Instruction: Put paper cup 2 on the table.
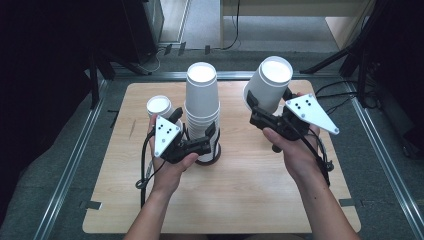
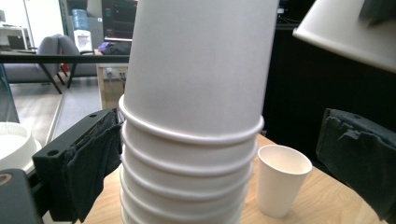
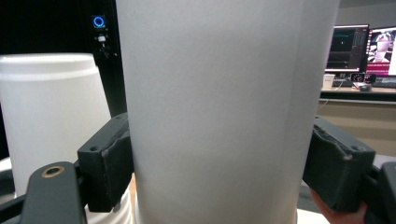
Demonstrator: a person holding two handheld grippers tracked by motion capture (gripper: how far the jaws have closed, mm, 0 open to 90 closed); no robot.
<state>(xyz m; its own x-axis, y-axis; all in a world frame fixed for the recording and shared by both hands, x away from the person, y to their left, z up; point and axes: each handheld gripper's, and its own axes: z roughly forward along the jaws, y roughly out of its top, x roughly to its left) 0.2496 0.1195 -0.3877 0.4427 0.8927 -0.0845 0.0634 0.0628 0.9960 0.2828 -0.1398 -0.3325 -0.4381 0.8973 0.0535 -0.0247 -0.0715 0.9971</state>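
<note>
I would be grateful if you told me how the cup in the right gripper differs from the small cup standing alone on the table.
The held cup is lifted off the table and tilted, clamped between the right gripper jaws; the small cup stands upright on the table, untouched. The held cup is clearly larger and taller than the small cup. Both are plain white paper cups, mouth up.

- The rectangular light wooden table top (image 1: pixel 240 200) carries a tall stack of nested white paper cups (image 1: pixel 202 107) near its middle.
- A single small white paper cup (image 1: pixel 159 106) stands on the table just left of the stack, behind the left gripper (image 1: pixel 200 142).
- The left gripper sits before the stack at its lower part, one jaw on each side.
- A separate white paper cup (image 1: pixel 270 82) sits tilted to the right of the stack, above the table, between the jaws of the right gripper (image 1: pixel 265 117).
</note>
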